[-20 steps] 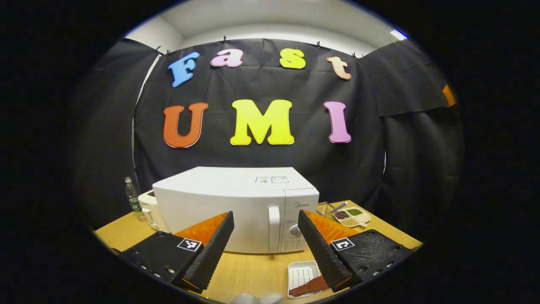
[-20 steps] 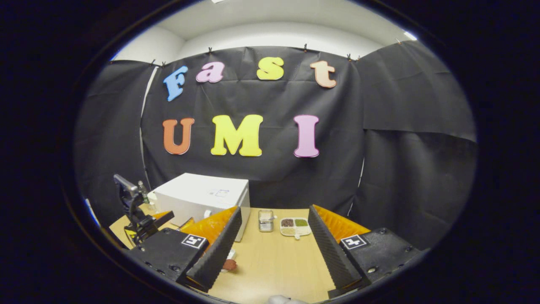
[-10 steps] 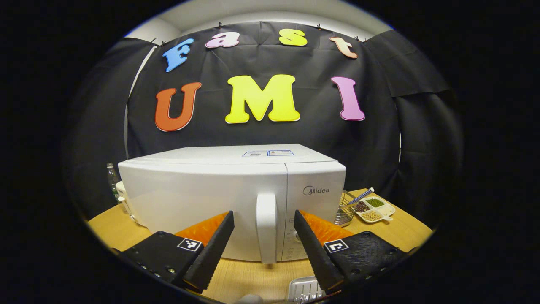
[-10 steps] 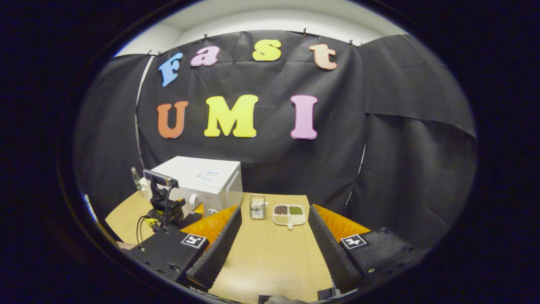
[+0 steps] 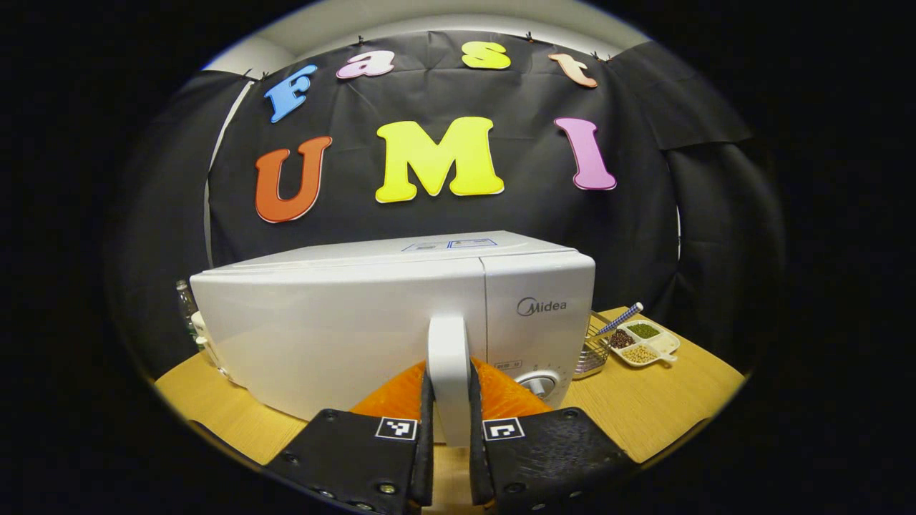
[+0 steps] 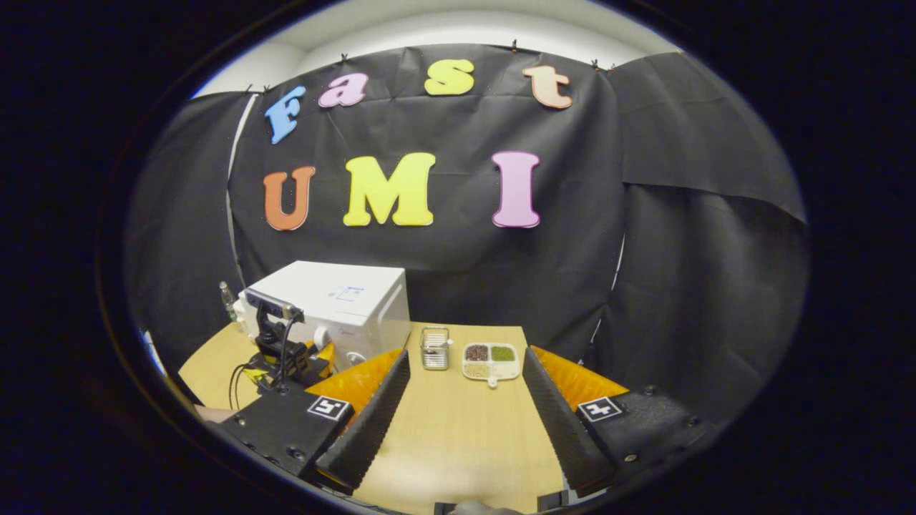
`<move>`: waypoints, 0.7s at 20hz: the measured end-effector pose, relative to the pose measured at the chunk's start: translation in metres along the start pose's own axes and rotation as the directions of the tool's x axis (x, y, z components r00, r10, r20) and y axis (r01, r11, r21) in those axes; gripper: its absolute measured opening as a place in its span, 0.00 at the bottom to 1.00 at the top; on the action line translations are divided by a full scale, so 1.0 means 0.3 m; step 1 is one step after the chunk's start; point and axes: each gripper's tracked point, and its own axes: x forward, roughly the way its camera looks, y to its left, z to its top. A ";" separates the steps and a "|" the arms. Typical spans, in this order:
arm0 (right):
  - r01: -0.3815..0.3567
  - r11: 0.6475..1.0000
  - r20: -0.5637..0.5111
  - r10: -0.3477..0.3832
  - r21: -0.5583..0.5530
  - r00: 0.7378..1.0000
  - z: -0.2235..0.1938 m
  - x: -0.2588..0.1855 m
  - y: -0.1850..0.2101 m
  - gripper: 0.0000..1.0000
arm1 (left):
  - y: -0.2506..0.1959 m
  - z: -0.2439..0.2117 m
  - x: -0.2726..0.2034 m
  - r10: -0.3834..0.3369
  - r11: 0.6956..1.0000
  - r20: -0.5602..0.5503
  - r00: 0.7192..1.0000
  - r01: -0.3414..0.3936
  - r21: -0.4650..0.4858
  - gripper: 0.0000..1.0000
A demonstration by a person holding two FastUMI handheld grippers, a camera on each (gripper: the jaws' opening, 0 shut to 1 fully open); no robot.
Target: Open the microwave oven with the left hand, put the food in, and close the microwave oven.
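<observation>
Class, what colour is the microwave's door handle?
White, like the microwave itself; the door handle shows best in the left gripper view.

The left gripper (image 5: 449, 418) has both fingers pressed against the handle (image 5: 448, 357) between them. The right gripper (image 6: 464, 408) hangs level with its fingers spread wide and nothing between them.

Your wooden table (image 6: 458, 436) carries the white microwave oven (image 5: 336, 329) on its left part. Just right of it stand a wire basket (image 6: 434, 348) and a divided dish of beans (image 6: 491, 360) (side by side, near the back edge); a bottle (image 5: 184, 304) stands behind the oven's left corner.
</observation>
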 end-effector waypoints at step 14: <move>-0.130 0.991 0.038 0.131 -0.022 0.991 0.069 0.062 0.078 1.00 | 0.008 -0.009 -0.011 0.005 1.000 -0.059 0.998 -0.005 -0.008 0.10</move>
